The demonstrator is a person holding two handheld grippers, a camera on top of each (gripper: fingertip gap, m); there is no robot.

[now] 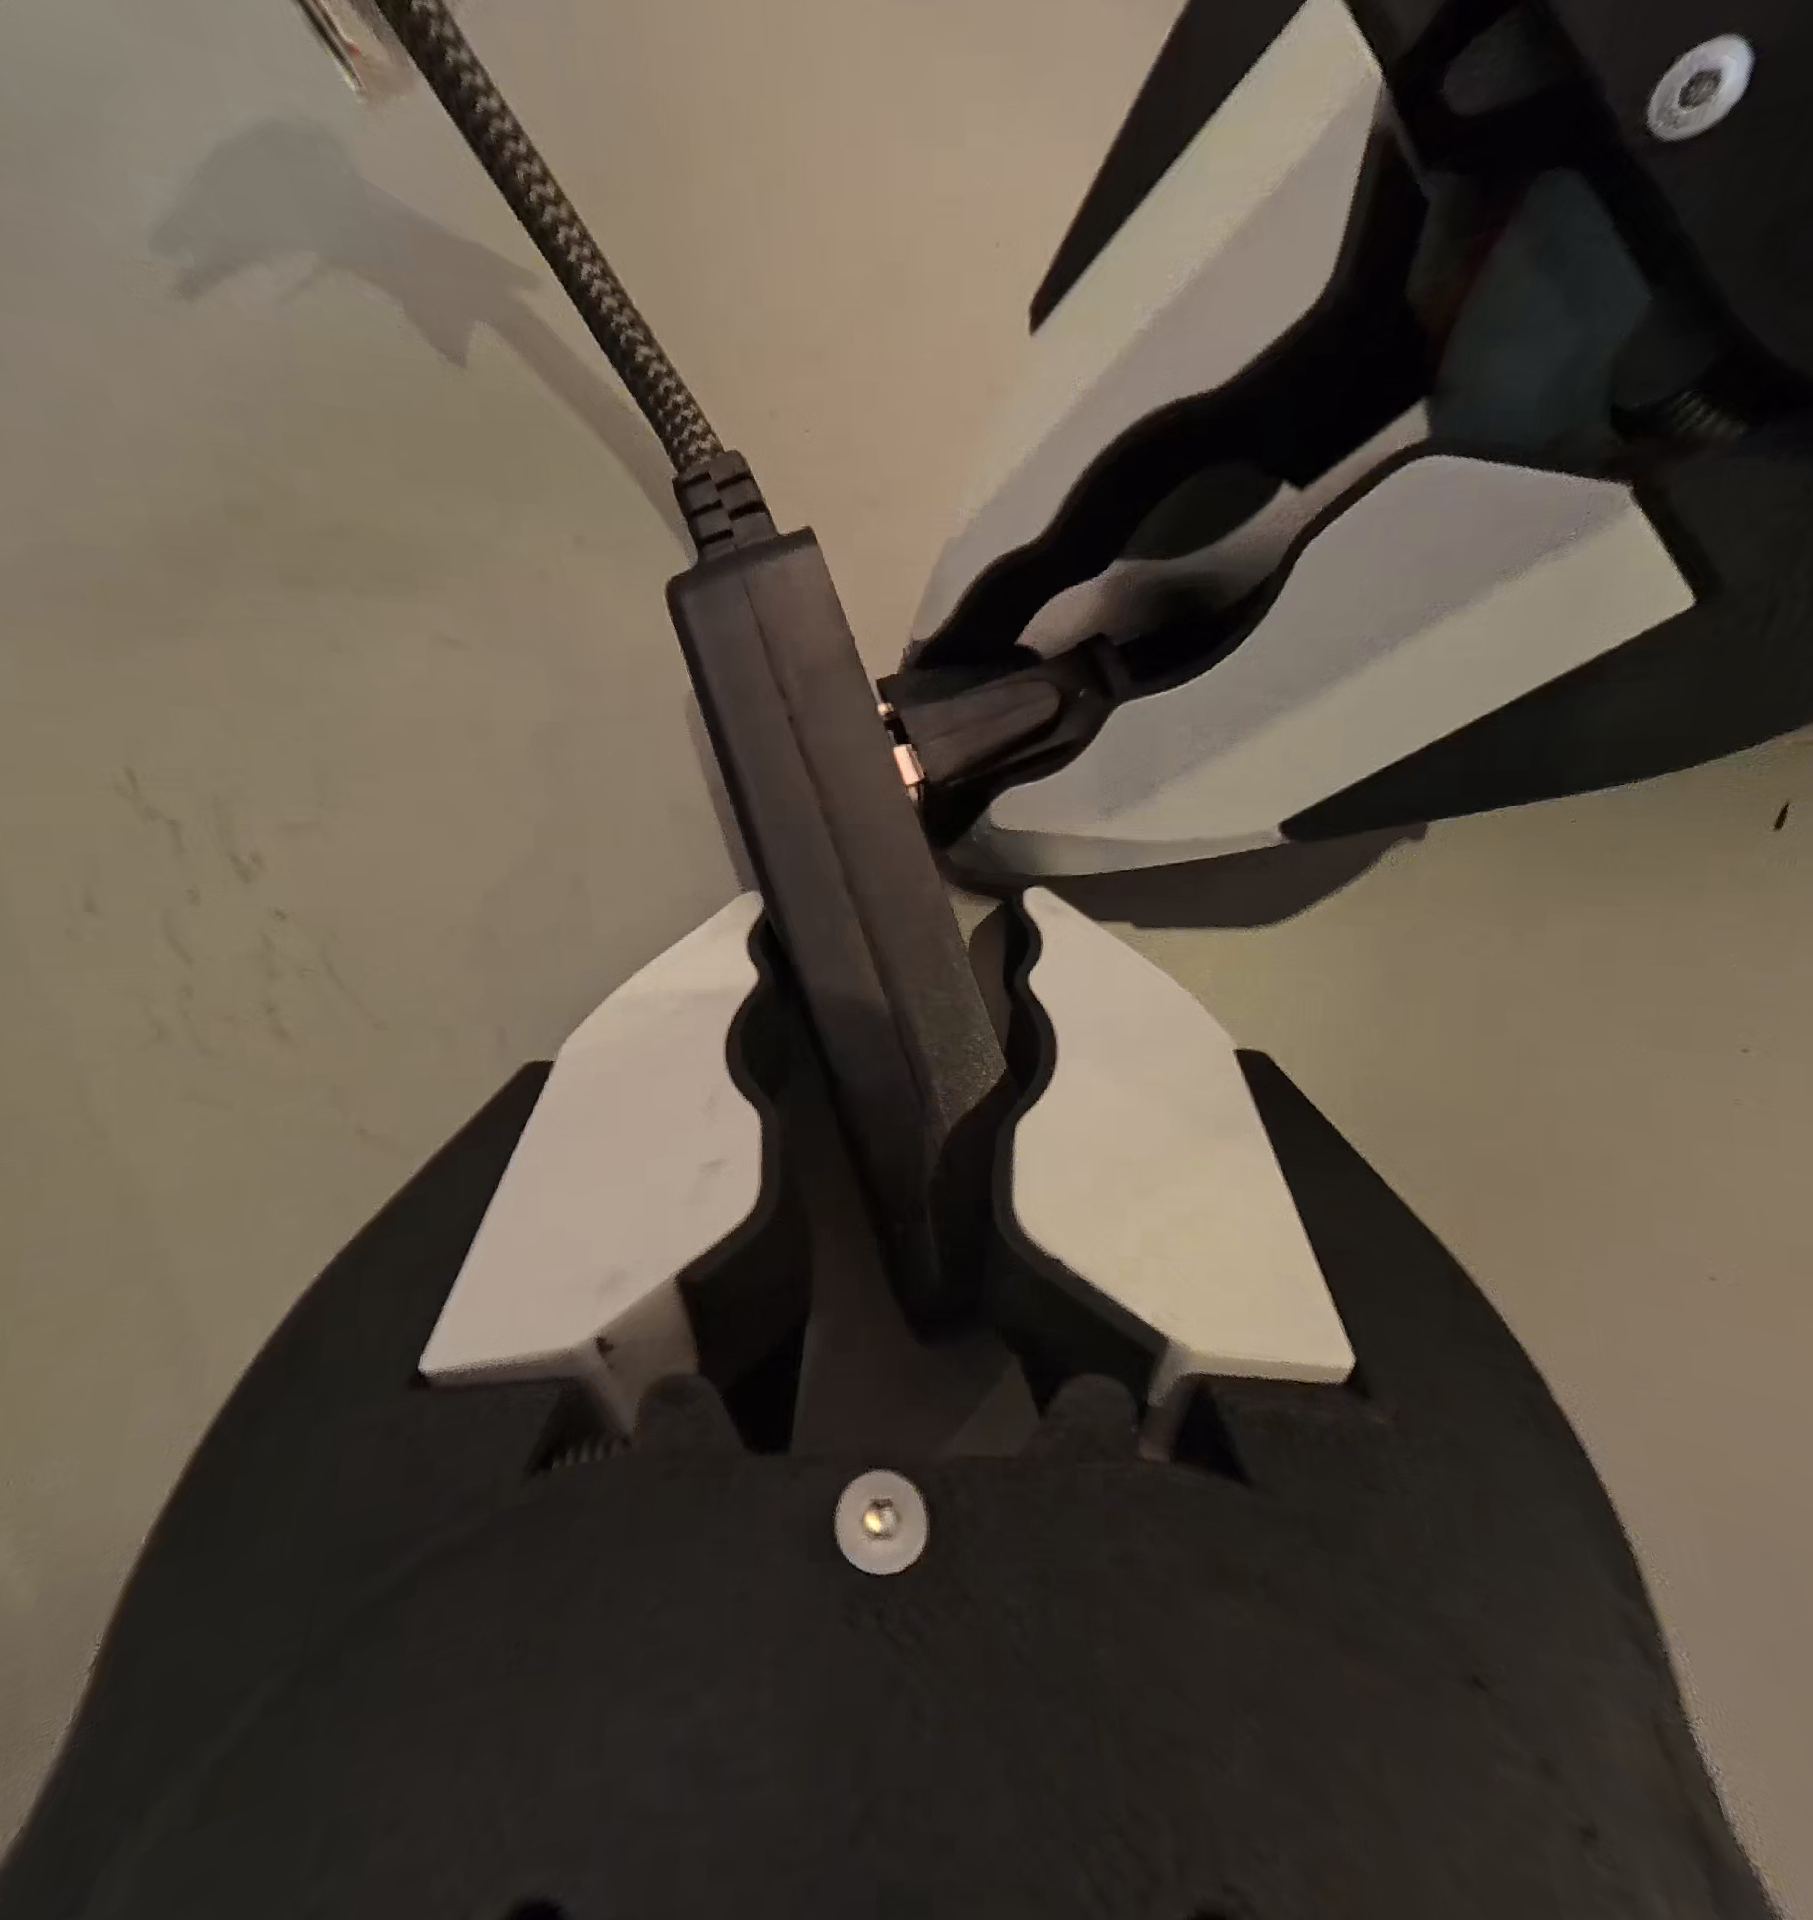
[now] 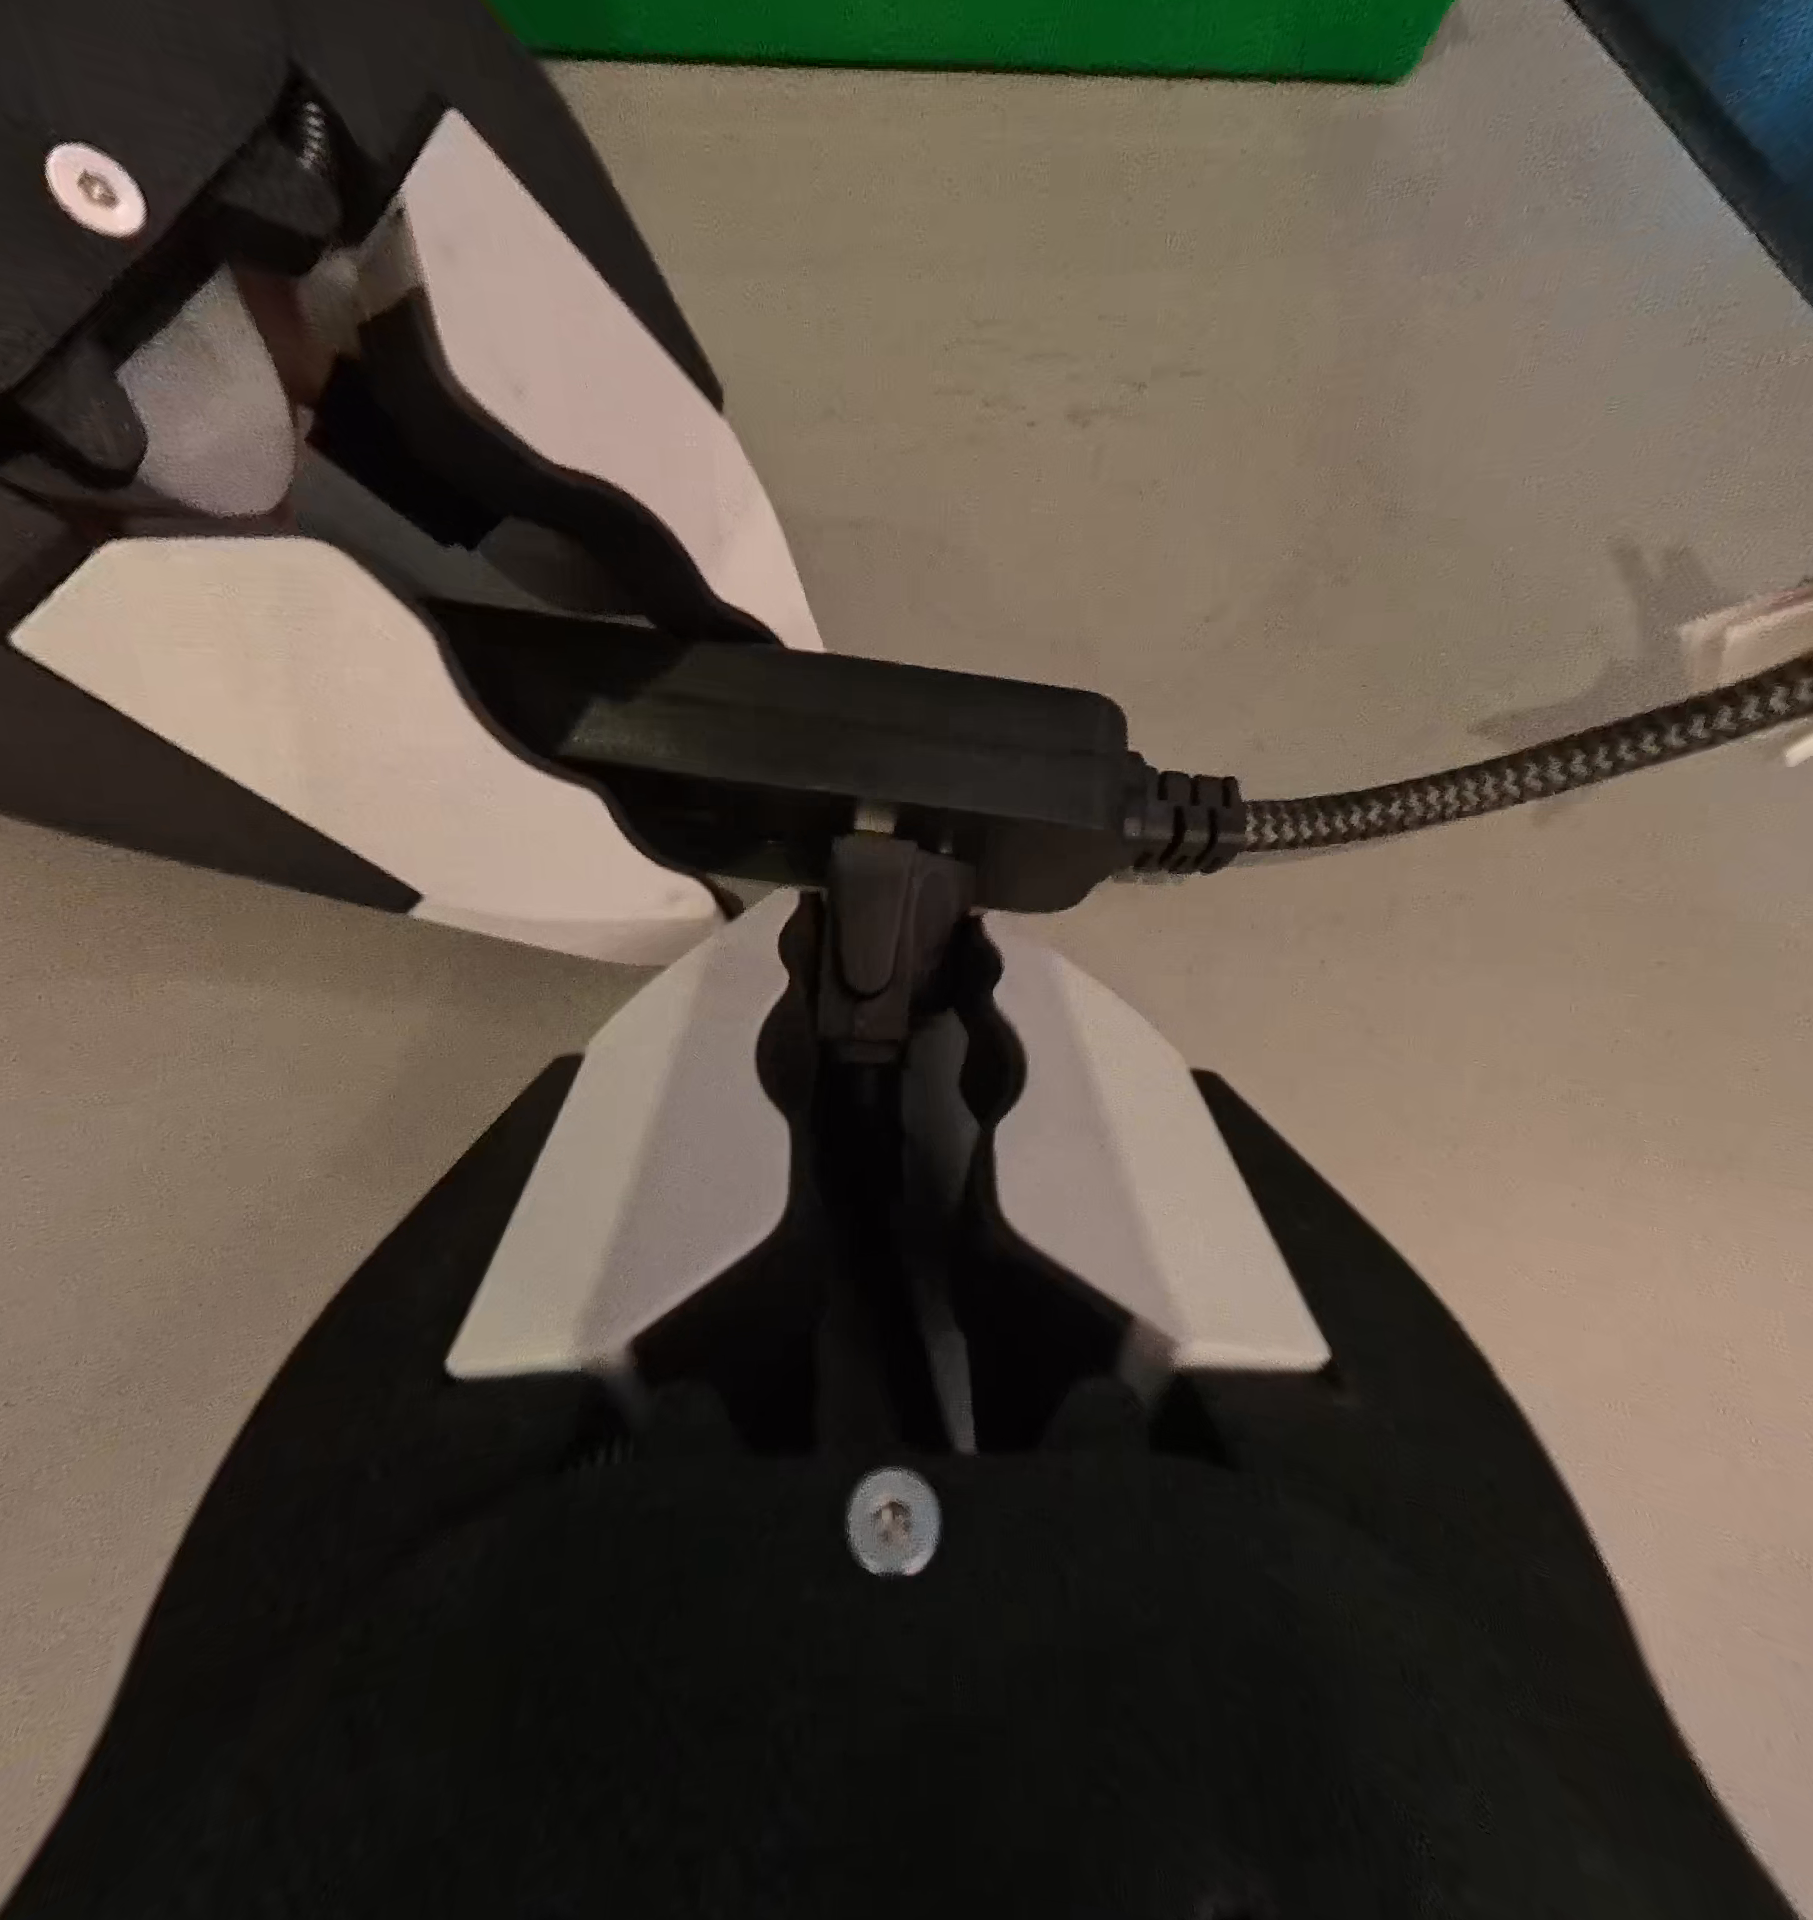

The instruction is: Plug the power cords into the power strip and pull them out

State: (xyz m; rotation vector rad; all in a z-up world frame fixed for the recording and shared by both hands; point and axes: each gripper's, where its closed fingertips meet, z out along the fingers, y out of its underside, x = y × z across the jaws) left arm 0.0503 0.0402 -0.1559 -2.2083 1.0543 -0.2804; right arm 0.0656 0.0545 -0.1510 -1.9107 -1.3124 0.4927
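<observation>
Grippers are meeting over a pale tabletop (image 2: 1297, 364), with the black power strip (image 1: 840, 883) as the fixed point of the scene. The left gripper (image 1: 886, 997) is clamping the strip's slim body narrowly at its free end, holding it lifted off the surface. At the strip's opposite end, a braided cable (image 1: 569, 239) is trailing away. The right gripper (image 2: 886, 987) is pinching the black plug (image 2: 881, 935) of a power cord, pressed against the strip's socket face near its middle, with a sliver of metal prong still showing between plug and strip.

Judging by that gap, the plug is either seating or leaving. Doing this well likely means driving the plug straight along the prongs' axis, square to the socket face, while the left hold is bracing the strip against twisting.

Count: two grippers, one strip, one plug visible, one braided cable. A green object (image 2: 985, 36) is lying beyond the strip.
</observation>
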